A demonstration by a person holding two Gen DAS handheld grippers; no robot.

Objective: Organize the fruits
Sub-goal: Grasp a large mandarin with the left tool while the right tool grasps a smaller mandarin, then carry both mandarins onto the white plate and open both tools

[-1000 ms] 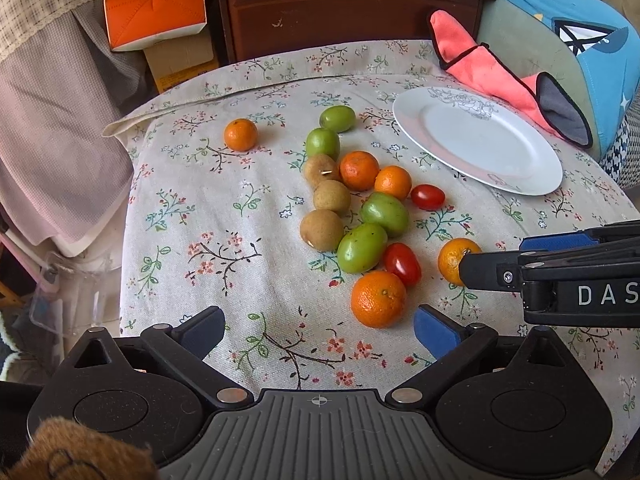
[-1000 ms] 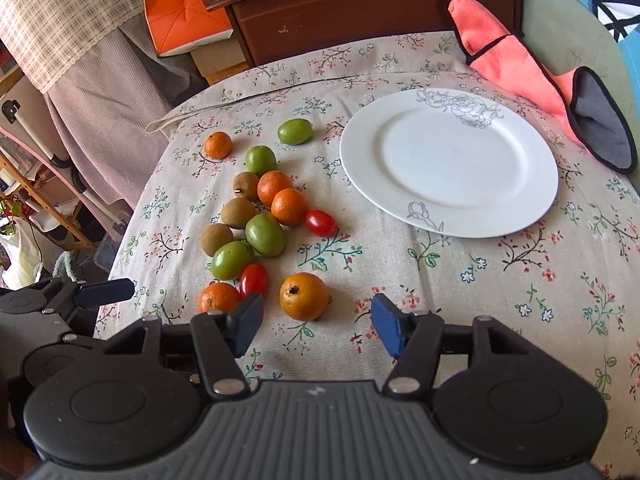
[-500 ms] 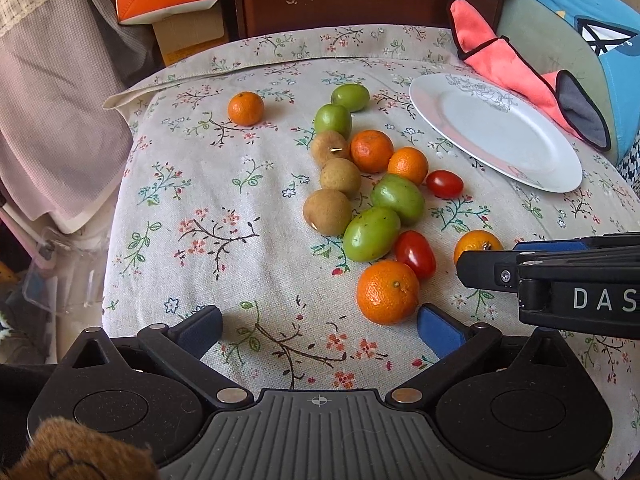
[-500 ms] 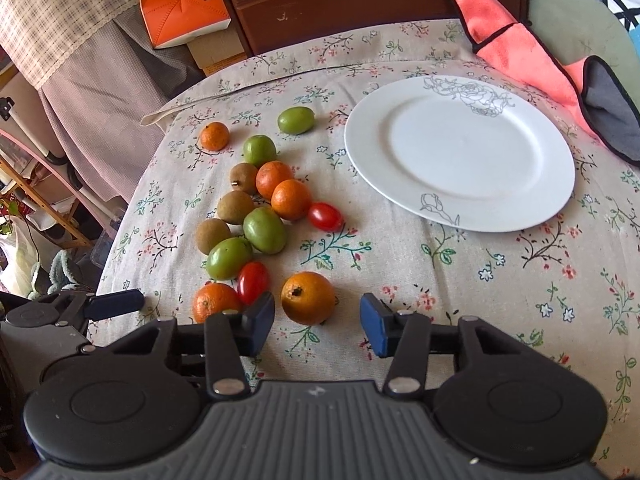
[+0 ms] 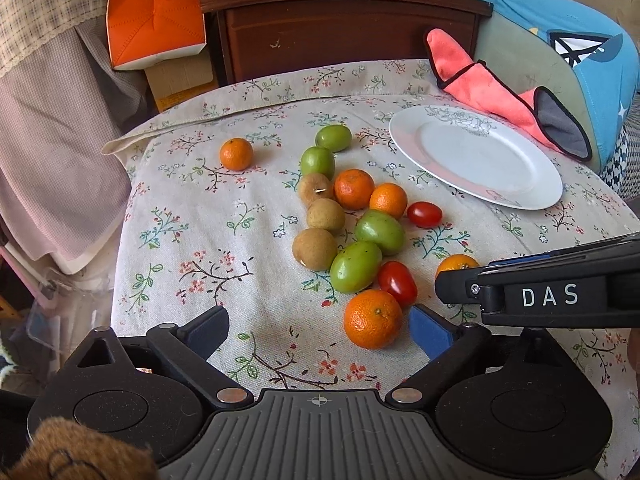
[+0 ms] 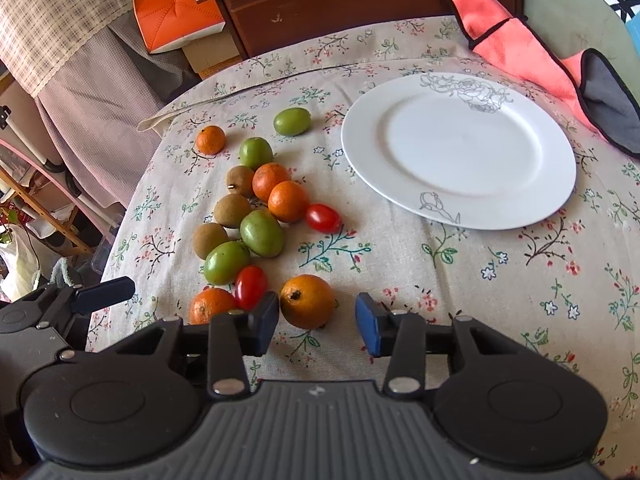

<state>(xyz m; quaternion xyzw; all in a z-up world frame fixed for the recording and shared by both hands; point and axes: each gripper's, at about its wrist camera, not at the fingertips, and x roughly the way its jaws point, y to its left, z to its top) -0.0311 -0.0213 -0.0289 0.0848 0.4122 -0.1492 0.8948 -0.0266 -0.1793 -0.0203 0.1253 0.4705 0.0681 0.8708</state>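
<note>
Several small fruits lie loose on the floral tablecloth: oranges, green fruits, brown fruits and red cherry tomatoes. A white plate (image 6: 460,152) stands bare at the back right; it also shows in the left wrist view (image 5: 476,156). My right gripper (image 6: 316,324) is open, its pads either side of the near edge of an orange (image 6: 307,301). My left gripper (image 5: 316,330) is open and empty, with another orange (image 5: 373,319) just inside its right pad. The right gripper's body (image 5: 548,292) crosses the left wrist view and hides part of an orange (image 5: 456,263).
A pink and grey cloth (image 6: 532,56) lies behind the plate. A dark wooden cabinet (image 5: 344,28) and an orange box (image 5: 154,12) stand beyond the table's far edge. The table drops off at the left, where draped fabric (image 5: 48,128) hangs.
Both grippers have moved forward and lower toward the near fruits. The right gripper's pads now flank the near orange. No fruit has moved.
</note>
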